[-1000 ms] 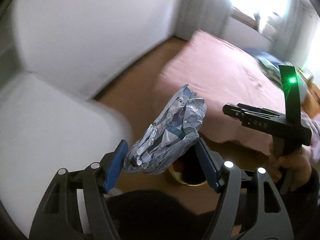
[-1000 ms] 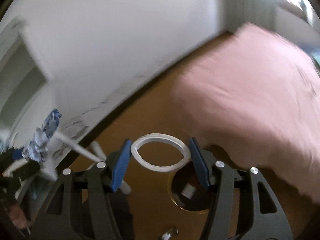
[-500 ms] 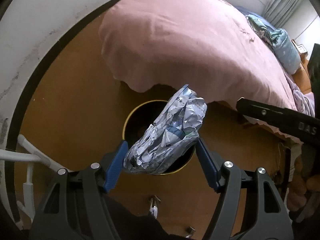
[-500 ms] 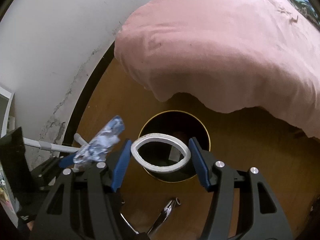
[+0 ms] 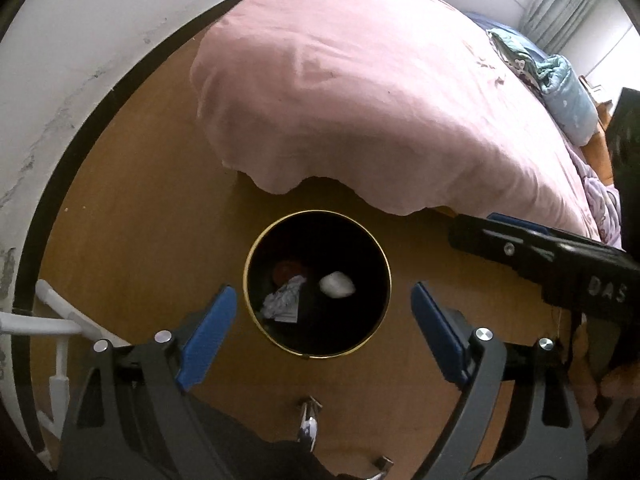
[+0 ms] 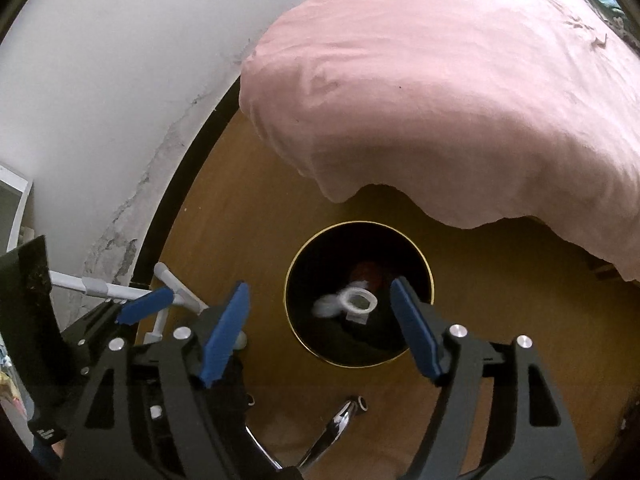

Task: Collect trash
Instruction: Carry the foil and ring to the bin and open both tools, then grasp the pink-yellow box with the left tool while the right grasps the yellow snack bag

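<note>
A round black bin with a gold rim [image 5: 384,252] [image 6: 294,264] stands on the wooden floor beside the bed. My left gripper [image 5: 320,324] is open and empty above it. The crumpled wrapper [image 5: 282,300] lies inside the bin beside a white wad [image 5: 337,284]. My right gripper [image 6: 322,326] is open and empty above the bin. The white ring [image 6: 358,300] appears inside the bin opening, blurred, next to a white piece [image 6: 326,306].
A bed with a pink cover [image 5: 380,92] [image 6: 460,92] overhangs the floor behind the bin. A white wall with a black skirting [image 5: 80,92] runs on the left. White tube legs [image 5: 52,320] [image 6: 120,290] stand at the left. Metal legs [image 6: 340,424] show below.
Both grippers have opened. The crumpled wrapper left my left gripper and lies in the bin. The white ring left my right gripper and is in the bin opening.
</note>
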### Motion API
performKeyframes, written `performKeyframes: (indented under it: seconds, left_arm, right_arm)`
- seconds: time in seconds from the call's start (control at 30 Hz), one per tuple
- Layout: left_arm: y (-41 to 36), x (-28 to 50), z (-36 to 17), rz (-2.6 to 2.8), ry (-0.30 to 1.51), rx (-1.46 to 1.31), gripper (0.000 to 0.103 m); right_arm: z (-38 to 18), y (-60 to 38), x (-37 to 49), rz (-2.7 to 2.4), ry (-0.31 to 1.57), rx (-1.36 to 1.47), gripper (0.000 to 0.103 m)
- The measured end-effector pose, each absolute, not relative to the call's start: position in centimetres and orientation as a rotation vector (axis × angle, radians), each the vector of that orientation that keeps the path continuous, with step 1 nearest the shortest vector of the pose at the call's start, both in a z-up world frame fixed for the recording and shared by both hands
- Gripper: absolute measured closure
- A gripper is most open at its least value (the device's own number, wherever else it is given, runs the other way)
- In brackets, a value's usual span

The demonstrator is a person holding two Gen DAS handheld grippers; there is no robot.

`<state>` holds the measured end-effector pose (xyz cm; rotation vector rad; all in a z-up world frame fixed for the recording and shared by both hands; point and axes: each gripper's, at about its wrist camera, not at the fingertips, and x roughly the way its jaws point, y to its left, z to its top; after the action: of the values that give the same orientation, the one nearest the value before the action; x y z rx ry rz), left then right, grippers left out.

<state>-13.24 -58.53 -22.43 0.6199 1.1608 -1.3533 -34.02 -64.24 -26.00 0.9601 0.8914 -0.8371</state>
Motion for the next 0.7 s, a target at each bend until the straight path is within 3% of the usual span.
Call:
performKeyframes:
  seconds: [0.13, 0.33, 0.53, 0.7]
  left_arm:
    - [-56.4, -12.8, -19.6, -1.323, 1.061, 0.646, 0.013]
    - [-49.0, -10.7, -11.2, -1.285, 0.897, 0.585, 0.007]
    - [-35.4, -5.1, -2.9, -1.062, 0.740, 0.479, 0.007]
    - [-22.8, 0.2, -1.0, -0.773, 0.752, 0.400, 0.007]
  right_arm:
    - [-24.7, -63.6, -33.0, -0.851, 0.888, 0.898, 0.022]
    - [-19.6, -60.9, -28.6, -0.853, 0.834, 0.679, 0.010]
    - [-13.5, -54.7, -20.3, -0.617, 0.761, 0.506, 0.010]
    - [-9.2, -44.6, -11.2, -0.272, 0.740, 0.333, 0.010]
